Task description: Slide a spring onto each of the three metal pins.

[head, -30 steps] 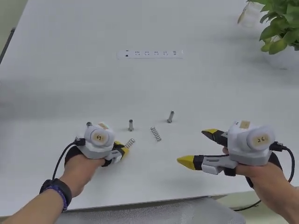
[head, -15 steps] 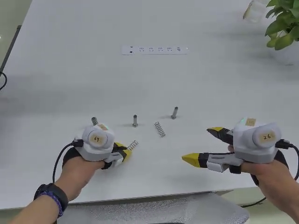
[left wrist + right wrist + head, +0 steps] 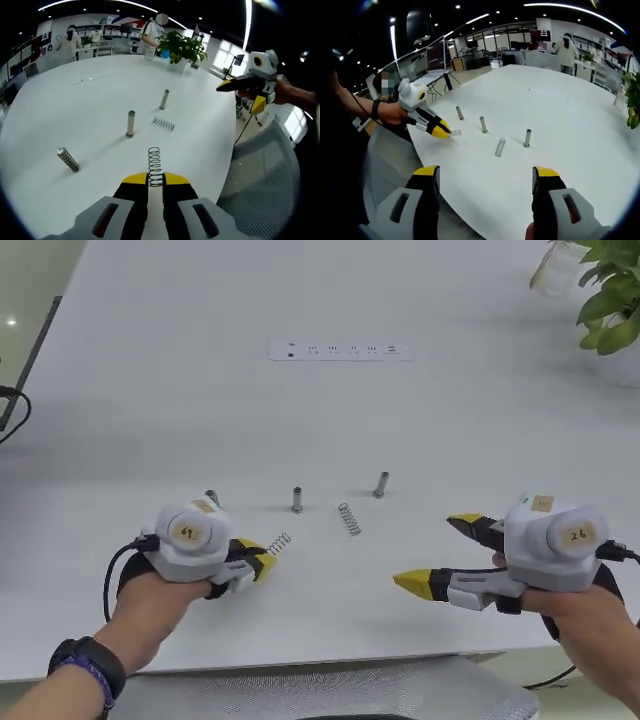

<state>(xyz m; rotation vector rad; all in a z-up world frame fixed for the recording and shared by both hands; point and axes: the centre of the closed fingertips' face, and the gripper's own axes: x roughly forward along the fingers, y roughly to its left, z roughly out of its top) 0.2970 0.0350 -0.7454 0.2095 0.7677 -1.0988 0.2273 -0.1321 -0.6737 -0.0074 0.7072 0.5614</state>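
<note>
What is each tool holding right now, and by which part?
The left tool pinches a spring by its near end. The right tool is open and holds nothing.

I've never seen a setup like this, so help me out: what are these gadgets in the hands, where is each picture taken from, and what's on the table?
There is no robot here. A person holds a two-fingered claw tool in each hand. The wide picture comes from a camera on the person's headset, looking down at the work. The two round pictures come from a small camera riding on each claw, looking out along its fingers.

On the white table stand three metal pins. The spring-covered pin is nearest the left claw. The middle pin and the far pin are bare. The left claw is shut on the held spring. A loose spring lies between the bare pins. The right claw is open and holds nothing. Farther back are a power strip and a plant.
</note>
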